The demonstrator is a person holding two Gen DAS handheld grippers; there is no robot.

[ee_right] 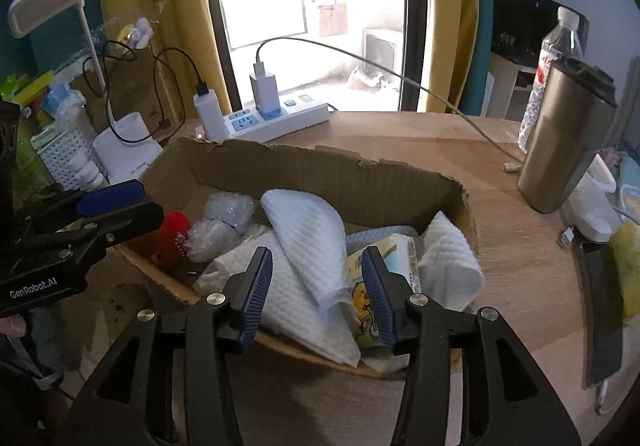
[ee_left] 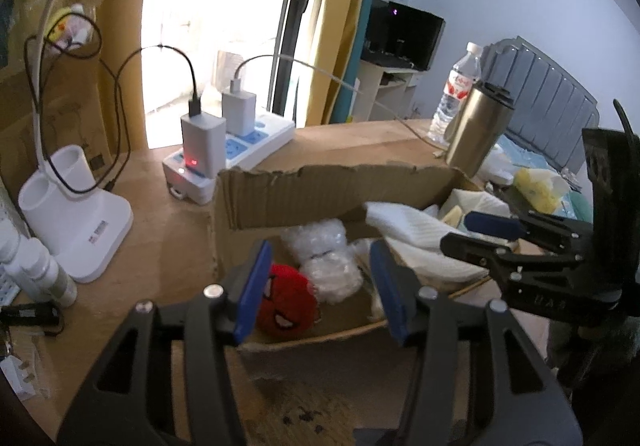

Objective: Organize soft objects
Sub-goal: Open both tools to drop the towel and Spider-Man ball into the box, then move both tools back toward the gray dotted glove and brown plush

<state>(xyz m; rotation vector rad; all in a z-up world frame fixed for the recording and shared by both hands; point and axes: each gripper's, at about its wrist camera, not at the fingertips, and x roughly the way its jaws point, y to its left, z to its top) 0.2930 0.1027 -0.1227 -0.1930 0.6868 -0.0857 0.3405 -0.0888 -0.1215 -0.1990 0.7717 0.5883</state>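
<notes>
An open cardboard box (ee_left: 280,198) (ee_right: 320,174) stands on the wooden desk. Inside it lie a red plush ball with a spider-mask face (ee_left: 286,306) (ee_right: 170,234), clear bubble wrap (ee_left: 324,254) (ee_right: 224,222), folded white waffle cloths (ee_left: 412,234) (ee_right: 308,238) and a tissue pack with a yellow cartoon (ee_right: 390,258). My left gripper (ee_left: 320,288) (ee_right: 150,202) hovers open over the box's near left corner, above the plush. My right gripper (ee_right: 318,288) (ee_left: 460,232) is open above the cloths; its pads touch nothing.
Behind the box lies a power strip (ee_left: 256,142) (ee_right: 280,118) with chargers and trailing cables. A white lamp base (ee_left: 76,218) stands at the left. A steel tumbler (ee_right: 560,142) and a water bottle (ee_left: 456,94) stand at the right, with a dark phone (ee_right: 604,310) near the desk's edge.
</notes>
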